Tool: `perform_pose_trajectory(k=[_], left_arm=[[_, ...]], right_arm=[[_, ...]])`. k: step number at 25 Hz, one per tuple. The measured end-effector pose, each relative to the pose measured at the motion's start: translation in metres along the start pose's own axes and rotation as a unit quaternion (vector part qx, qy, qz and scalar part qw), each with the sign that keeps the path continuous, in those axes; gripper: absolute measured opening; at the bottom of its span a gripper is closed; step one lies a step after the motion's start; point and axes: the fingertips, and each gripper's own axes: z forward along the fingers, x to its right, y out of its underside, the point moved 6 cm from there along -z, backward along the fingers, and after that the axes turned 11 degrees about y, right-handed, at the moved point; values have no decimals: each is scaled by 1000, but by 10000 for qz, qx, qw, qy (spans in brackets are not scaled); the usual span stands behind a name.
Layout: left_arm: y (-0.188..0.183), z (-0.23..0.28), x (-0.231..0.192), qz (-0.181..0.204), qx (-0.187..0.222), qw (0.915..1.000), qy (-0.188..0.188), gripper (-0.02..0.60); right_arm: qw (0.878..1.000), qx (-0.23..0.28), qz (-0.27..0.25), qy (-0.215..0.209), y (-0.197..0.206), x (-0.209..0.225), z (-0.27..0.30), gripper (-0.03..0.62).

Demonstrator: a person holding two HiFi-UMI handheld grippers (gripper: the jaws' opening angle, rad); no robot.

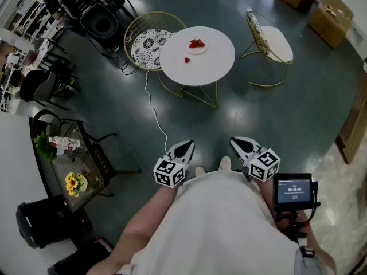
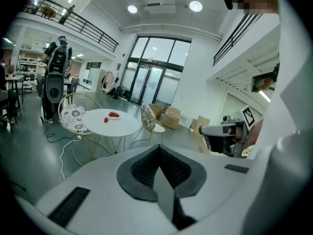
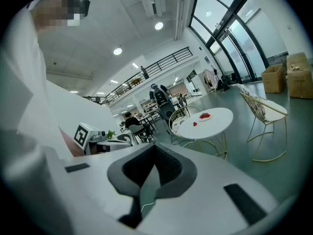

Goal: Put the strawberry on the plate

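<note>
Both jaw pairs together as I'm holding left gripper [image 1: 186,145] and right gripper [image 1: 235,142]; strawberry [image 1: 187,60] lying beside plate [image 1: 201,51], far ahead.

Tabletop [image 1: 213,62] looks smooth, matt white, on thin gold metal legs [image 1: 216,96]. Left of it, a patterned cloth cushion [image 1: 148,46]. Floor [image 1: 275,113] around it shines, dark and polished. Left gripper [image 1: 187,145]: smooth white plastic, ribbed dark pads [image 2: 144,170].

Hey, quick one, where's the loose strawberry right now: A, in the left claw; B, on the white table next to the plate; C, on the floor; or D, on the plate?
B: the loose strawberry lies on the bare top of the round white table, a little apart from the plate.
</note>
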Motion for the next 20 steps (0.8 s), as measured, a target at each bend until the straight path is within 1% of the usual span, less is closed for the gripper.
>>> perform_pose_trajectory(k=[7,10,13,15,20], left_arm=[[7,-26,7,29,-26,9999,-146,6],[10,-31,5,61,3,9997,-223,6],[20,-75,6,122,109,9997,-189,6],[24,-92,6,164,165,9996,-163,6],[22,-97,-2,264,214,9992,-217,6]], right_arm=[[9991,310,258,-96,-9,-18,1,6],[9994,290,117,-164,-9,-23,7,6],[9993,325,-28,-170,3,-69,8,6],[9993,334,-82,-150,8,-88,7,6],[9993,318,-145,-104,8,-92,16,6]])
